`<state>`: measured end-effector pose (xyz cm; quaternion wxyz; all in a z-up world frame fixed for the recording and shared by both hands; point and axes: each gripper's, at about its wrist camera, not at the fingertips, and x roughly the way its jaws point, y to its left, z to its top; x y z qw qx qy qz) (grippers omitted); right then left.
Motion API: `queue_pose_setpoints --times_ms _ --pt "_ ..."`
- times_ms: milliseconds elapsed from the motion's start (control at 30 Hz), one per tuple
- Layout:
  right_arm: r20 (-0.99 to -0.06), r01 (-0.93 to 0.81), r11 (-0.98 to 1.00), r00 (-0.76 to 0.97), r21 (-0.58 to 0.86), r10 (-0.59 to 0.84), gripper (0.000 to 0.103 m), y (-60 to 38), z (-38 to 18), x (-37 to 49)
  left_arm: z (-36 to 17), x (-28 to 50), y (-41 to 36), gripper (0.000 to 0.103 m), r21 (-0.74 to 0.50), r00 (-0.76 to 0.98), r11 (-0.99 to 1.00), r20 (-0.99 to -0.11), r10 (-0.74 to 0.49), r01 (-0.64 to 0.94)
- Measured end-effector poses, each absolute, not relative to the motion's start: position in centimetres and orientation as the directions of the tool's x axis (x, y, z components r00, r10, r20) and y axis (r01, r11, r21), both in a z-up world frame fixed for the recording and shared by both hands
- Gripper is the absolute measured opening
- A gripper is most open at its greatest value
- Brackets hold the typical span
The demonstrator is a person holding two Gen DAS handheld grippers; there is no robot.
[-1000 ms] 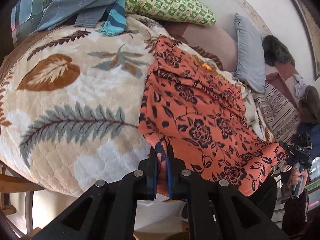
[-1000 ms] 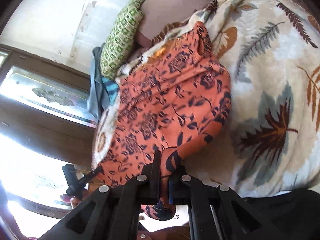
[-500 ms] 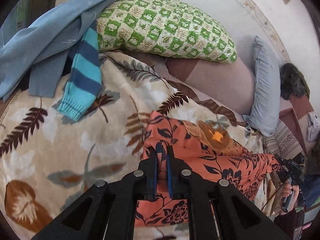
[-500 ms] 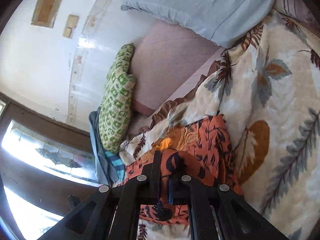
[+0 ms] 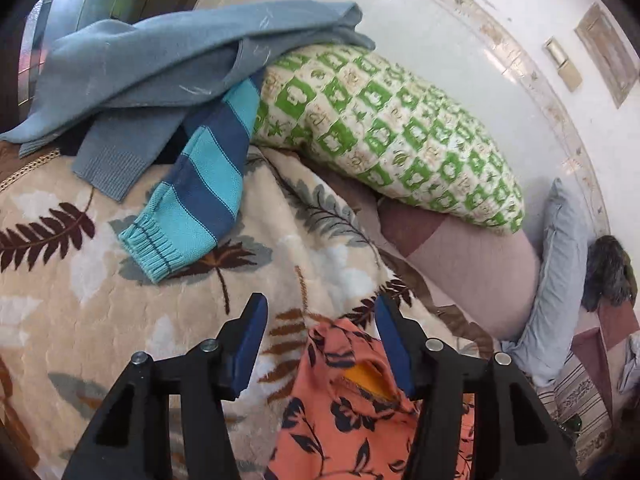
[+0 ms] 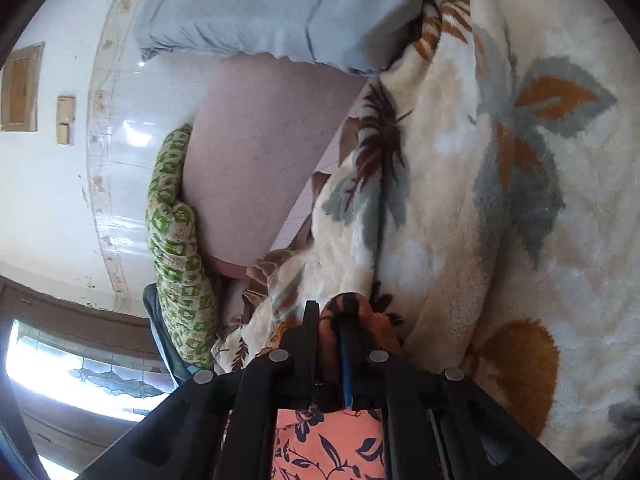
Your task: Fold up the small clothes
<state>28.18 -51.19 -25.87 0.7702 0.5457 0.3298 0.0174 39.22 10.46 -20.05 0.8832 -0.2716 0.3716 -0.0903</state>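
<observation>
An orange garment with dark flowers (image 5: 340, 404) lies folded on the leaf-patterned blanket (image 5: 100, 320). My left gripper (image 5: 320, 306) hovers over its far edge. Its jaws are opening wide; the cloth's tip lies between the blue pads (image 5: 250, 340) without touching them. In the right wrist view my right gripper (image 6: 330, 312) still pinches a bunched corner of the same garment (image 6: 328, 440), the jaws just beginning to part. The rest of the garment is hidden below both grippers.
A green checked pillow (image 5: 392, 128), a grey-blue sweater (image 5: 160, 64) and a blue striped sleeve (image 5: 200, 200) lie beyond the left gripper. A pink cushion (image 5: 480, 272) and a grey pillow (image 5: 560, 280) line the tiled wall. Blanket (image 6: 520, 200) spreads to the right.
Both grippers carried the garment's near edge forward over itself toward the pillows. The left jaws, shut on the cloth before, have sprung apart and let it go.
</observation>
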Motion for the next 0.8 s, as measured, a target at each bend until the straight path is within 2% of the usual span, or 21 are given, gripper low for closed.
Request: queue_pose_setpoints --times_ms 67,167,200,233,267,300,400,500,567,633,700,800 --pt "-0.493 0.3 0.474 0.793 0.828 0.358 0.011 -50.2 -23.4 27.4 -19.2 36.0 8.9 0.066 -0.487 0.714 0.873 -0.618 -0.33 -0.017" --pt "-0.488 0.249 0.552 0.804 0.796 0.34 0.018 -48.6 -20.4 26.6 -19.9 32.0 5.3 0.066 -0.425 0.708 0.905 -0.633 -0.314 0.021" --pt "-0.495 0.254 0.565 0.805 0.785 0.327 0.033 -48.3 -20.0 26.6 -20.7 31.3 3.9 0.066 -0.402 0.694 0.915 -0.649 -0.312 0.036" --pt "-0.506 0.277 0.563 0.808 0.779 0.302 0.067 -48.3 -19.8 26.4 -21.6 30.8 2.5 0.066 -0.376 0.689 0.925 -0.659 -0.303 0.048" --pt "-0.502 0.301 0.54 0.82 0.786 0.275 0.082 -48.6 -19.9 26.2 -22.6 30.7 1.4 0.066 -0.349 0.685 0.935 -0.667 -0.293 0.06" --pt "-0.489 0.322 0.504 0.838 0.801 0.242 0.087 -49.1 -20.0 25.7 -23.6 30.9 0.4 0.066 -0.321 0.667 0.944 -0.687 -0.289 0.079" --pt "-0.513 0.368 0.477 0.831 0.798 0.217 0.086 -49.4 -19.4 24.6 -26.4 32.0 -0.4 0.066 -0.23 0.606 0.972 -0.766 -0.213 0.051" --pt "-0.649 0.33 0.724 0.731 0.606 0.209 0.077 -44.4 -17.0 25.3 -27.3 32.7 -0.1 0.066 -0.215 0.596 0.975 -0.778 -0.199 0.045" --pt "-0.717 0.247 0.823 0.65 0.511 0.25 0.066 -39.3 -17.3 26.3 -27.0 32.9 -0.4 0.066 -0.196 0.598 0.979 -0.779 -0.187 0.051" --pt "-0.78 0.171 0.875 0.551 0.453 0.296 0.039 -34.1 -19.0 27.7 -27.0 33.1 -0.4 0.066 -0.209 0.597 0.977 -0.778 -0.198 0.051" --pt "-0.824 0.097 0.903 0.458 0.419 0.333 0.035 -29.3 -21.5 29.9 -27.0 33.4 0.0 0.066 -0.227 0.592 0.972 -0.777 -0.215 0.054" --pt "-0.865 0.082 0.929 0.403 0.361 0.301 0.034 -25.1 -24.6 34.4 -27.0 33.9 -0.1 0.066 -0.205 0.575 0.975 -0.79 -0.215 0.084"
